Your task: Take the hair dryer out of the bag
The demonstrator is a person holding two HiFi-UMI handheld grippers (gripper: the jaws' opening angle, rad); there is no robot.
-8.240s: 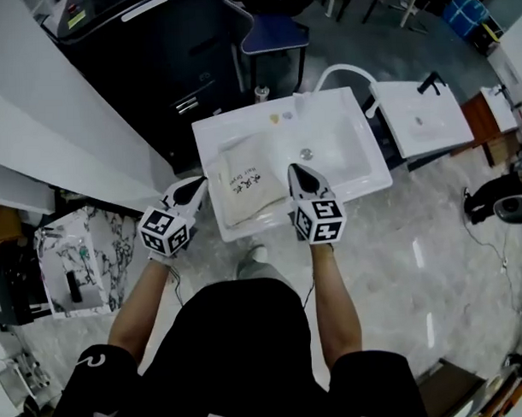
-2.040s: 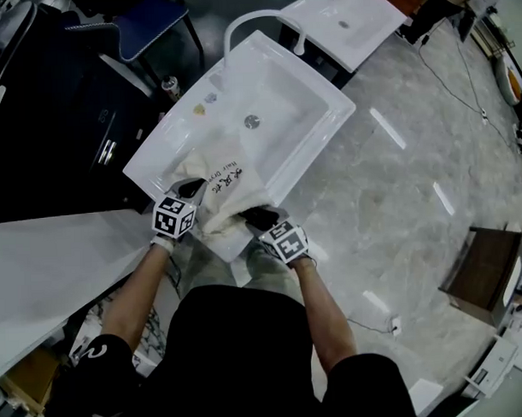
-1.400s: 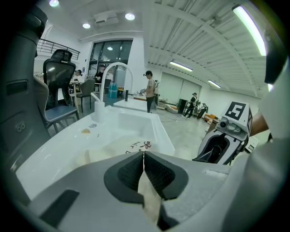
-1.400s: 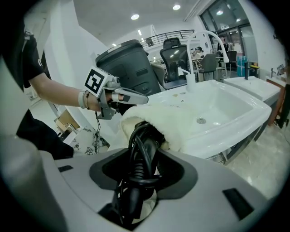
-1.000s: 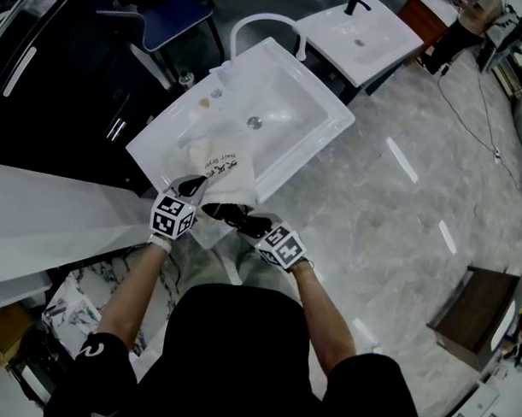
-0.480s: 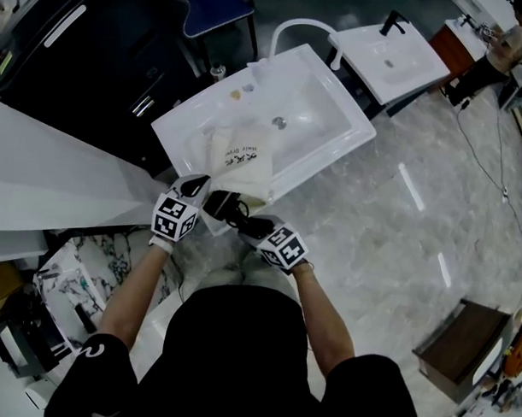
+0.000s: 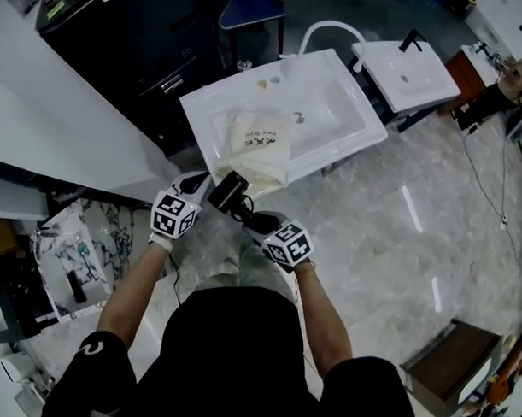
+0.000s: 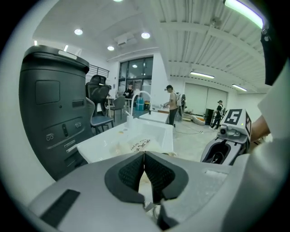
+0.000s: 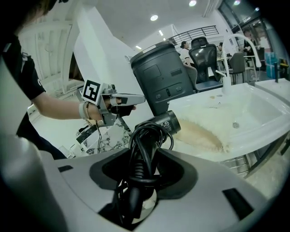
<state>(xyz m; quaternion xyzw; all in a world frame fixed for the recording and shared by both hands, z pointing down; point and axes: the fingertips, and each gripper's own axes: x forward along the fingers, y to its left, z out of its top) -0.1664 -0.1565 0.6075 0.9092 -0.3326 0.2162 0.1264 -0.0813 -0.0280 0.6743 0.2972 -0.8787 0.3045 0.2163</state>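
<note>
Left gripper (image 8: 144,170): fingers pressed together, nothing seen between the pads; held near the sink's front left corner.
Right gripper (image 9: 145,168): fingers clamped on the dryer's handle, with the coiled cord (image 9: 144,140) bunched between them.
Dryer (image 7: 227,192): black, clear of the bag, in the air just in front of the sink's near rim, between the two grippers; barrel end tilted up toward the left gripper.
Bag (image 7: 263,148): cream cloth with dark print, limp in the left part of the sink, open end draped over the near rim.
Sink (image 7: 360,114): white, on a stand, curved tap at the far edge.
</note>
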